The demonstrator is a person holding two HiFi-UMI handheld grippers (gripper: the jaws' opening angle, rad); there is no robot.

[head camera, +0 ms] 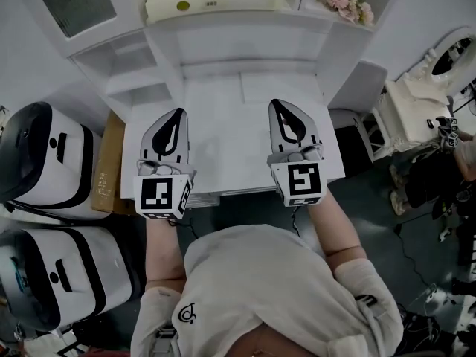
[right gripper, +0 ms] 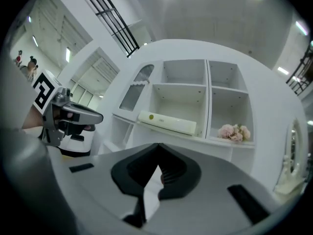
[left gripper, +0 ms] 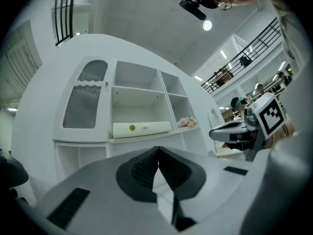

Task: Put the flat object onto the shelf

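We are holding the left hand-held gripper (head camera: 175,117) and right hand-held gripper (head camera: 280,110) clenched, empty (cream flat object (head camera: 216,2) lying on shelf (head camera: 223,22), top centre).

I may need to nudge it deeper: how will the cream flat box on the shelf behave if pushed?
The cream flat box looks rigid and straight-edged, so it should probably slide as one piece. Lying low and long on the shelf, it seems unlikely to tip or roll. Pushed at one end, it may pivot.
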